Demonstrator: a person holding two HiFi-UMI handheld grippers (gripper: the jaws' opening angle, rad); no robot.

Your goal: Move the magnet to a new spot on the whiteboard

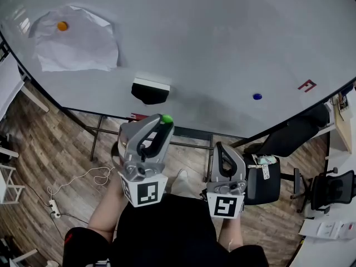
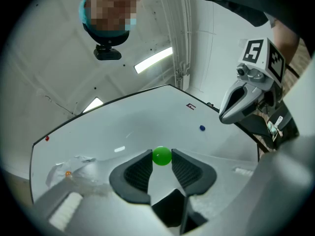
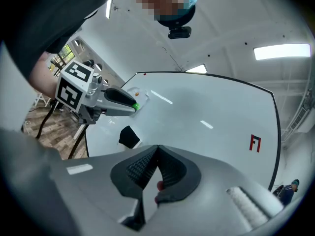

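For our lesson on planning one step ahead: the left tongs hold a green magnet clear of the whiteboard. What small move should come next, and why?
Probably carry the green magnet up onto the bare whiteboard between the eraser and the blue magnet. The left tongs already grip it, but it hangs off the board's lower edge.

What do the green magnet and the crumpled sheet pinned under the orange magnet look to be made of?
Green magnet: likely a glossy plastic shell; it is smooth, rounded and evenly coloured, with a soft highlight.
Crumpled sheet: probably thin white paper with a matte finish; it shows sharp creases and folded corners, though thin plastic film cannot be ruled out.
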